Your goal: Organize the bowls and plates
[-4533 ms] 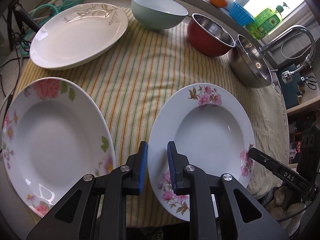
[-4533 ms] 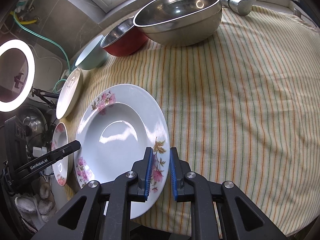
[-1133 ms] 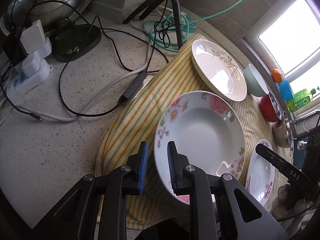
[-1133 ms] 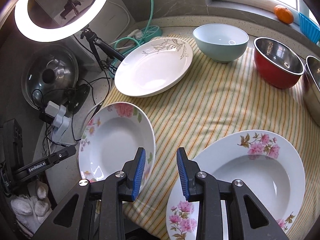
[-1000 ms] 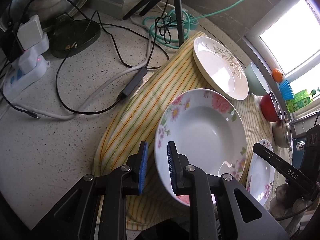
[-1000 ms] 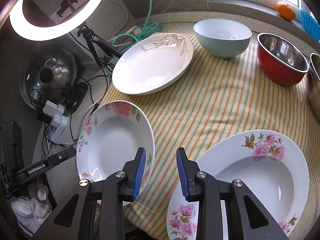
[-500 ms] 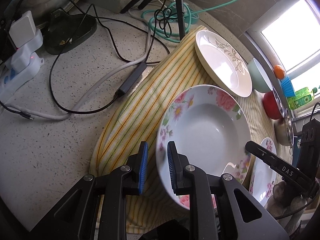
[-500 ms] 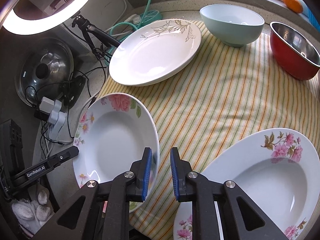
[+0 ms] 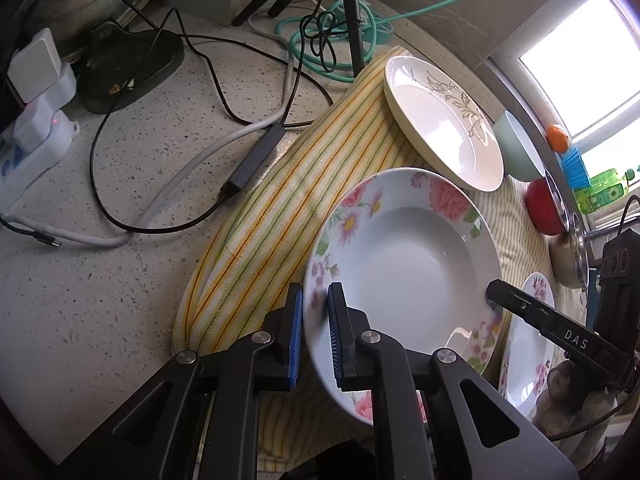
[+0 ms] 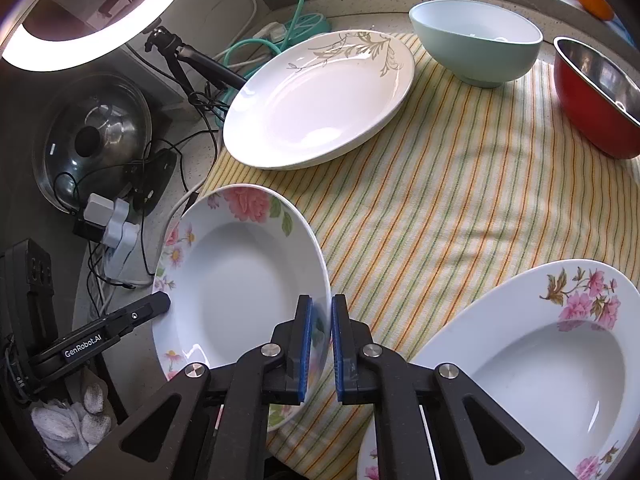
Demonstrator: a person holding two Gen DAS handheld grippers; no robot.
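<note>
I have the glazed, round, deep-welled floral plate (image 9: pixel 404 256) pinched at opposite rim edges, at the near left corner of the striped cloth (image 10: pixel 432 208). The left gripper (image 9: pixel 314 336) has its blue ribbed pads closed on the plate's left rim; the right gripper (image 10: pixel 319 344) has its pads clamped on the right rim. The plate sits tilted, its left edge overhanging the woven yellow cloth toward the speckled stone counter (image 9: pixel 120 272). Beyond it lies a smooth oval white plate (image 10: pixel 320 96) with a beige leaf motif; further right stand a matte pale-green bowl (image 10: pixel 476 48) and a red bowl (image 10: pixel 592 92) with a steel interior. A second plate with pink blossoms (image 10: pixel 532 360) rests near right on the cloth.
</note>
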